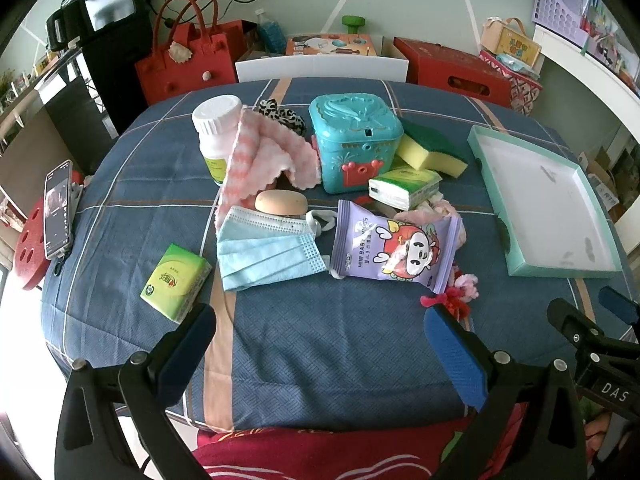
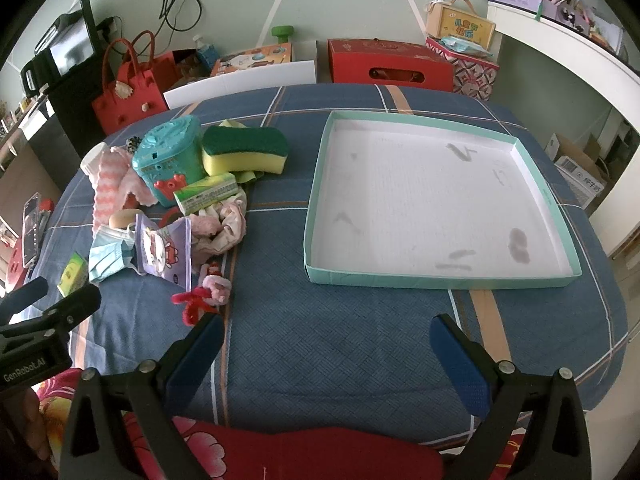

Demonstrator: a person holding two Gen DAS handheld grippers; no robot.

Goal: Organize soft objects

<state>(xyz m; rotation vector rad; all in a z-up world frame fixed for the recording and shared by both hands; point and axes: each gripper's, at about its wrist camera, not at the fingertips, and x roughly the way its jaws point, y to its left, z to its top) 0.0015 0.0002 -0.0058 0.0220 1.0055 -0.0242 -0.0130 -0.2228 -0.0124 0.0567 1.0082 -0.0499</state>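
Progress nil by my read: tray (image 2: 536,196) on table (image 2: 320,344) holds nothing. Soft items, i.e. masks (image 1: 268,252), pink cloth (image 1: 264,148), sponge (image 2: 244,152), wipes pkt (image 1: 396,250), sit piled left of tray. Left gripper (image 1: 320,344) and right gripper (image 2: 326,350) fingers wide apart, nothing held. All sorting left.

Table (image 2: 360,340) with blue plaid cover carries shallow tray (image 2: 432,278); left of tray, clutter: sponge (image 2: 244,150), teal box (image 2: 168,160), wipes packet (image 2: 164,250), masks (image 2: 106,260).

The purple wipes packet (image 1: 394,250) is showing "MINI BABY WIPES". The right gripper's body (image 1: 610,392) is showing "DAS", and the left gripper's body (image 2: 30,366) is reading "GenRobot.AI".
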